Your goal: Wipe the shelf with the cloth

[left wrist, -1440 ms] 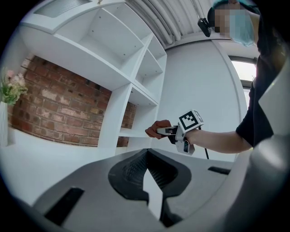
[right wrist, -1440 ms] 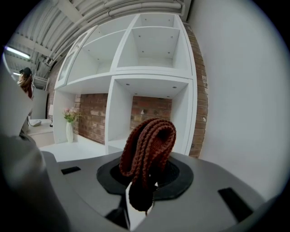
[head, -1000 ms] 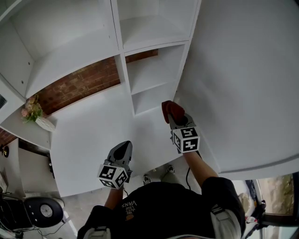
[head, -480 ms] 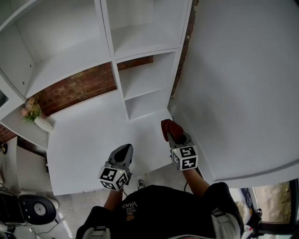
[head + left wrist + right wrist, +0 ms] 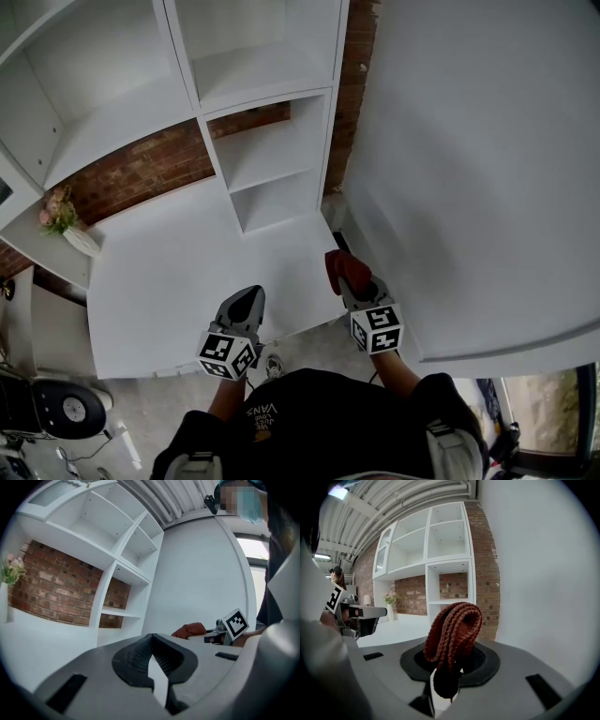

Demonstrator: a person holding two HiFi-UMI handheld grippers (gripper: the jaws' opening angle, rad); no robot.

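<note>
right gripper [image 5: 349,279] clamping folded cloth [image 5: 453,632], fold standing up past the jaws | left gripper [image 5: 156,666] idling, jaws together, gripping nothing | shelf [image 5: 275,202] lying ahead and slightly left of cloth, apart | right arm looking likelier to be reaching

The grey left gripper [image 5: 247,296] and right gripper [image 5: 349,279] are lined with ribbed black pads [image 5: 133,656] at the jaws and capped behind them by black-and-white marker cubes [image 5: 375,328]; a black lettered shirt [image 5: 309,427] is worn.
</note>
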